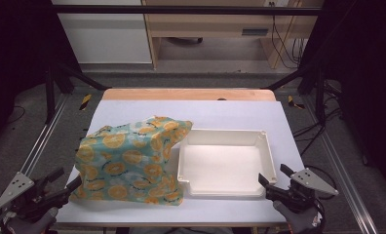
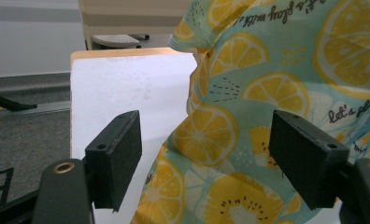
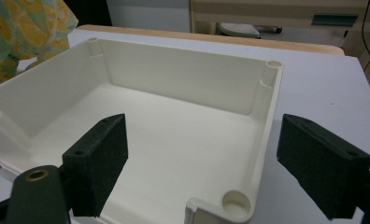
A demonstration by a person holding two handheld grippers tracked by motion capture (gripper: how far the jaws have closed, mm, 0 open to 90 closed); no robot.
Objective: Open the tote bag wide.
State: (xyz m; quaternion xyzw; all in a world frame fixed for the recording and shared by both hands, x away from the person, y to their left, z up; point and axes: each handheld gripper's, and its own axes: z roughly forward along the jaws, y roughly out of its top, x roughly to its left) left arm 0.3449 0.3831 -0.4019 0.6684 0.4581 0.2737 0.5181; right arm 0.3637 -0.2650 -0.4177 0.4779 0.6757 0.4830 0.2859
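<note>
Jaws on my left gripper (image 1: pixel 67 183) and right gripper (image 1: pixel 274 176) stand wide and empty: cloth (image 1: pixel 127 158) ahead ungrasped, tray (image 1: pixel 266 146) ahead unfilled, all work remaining.

A soft printed cloth (image 1: pixel 130 158) is being seen beside the tray (image 1: pixel 266 146), which is looking like smooth, slightly glossy cream plastic. Both are being borne by a matt white table (image 1: pixel 230 112) edged beyond the tray in pale wood.
</note>
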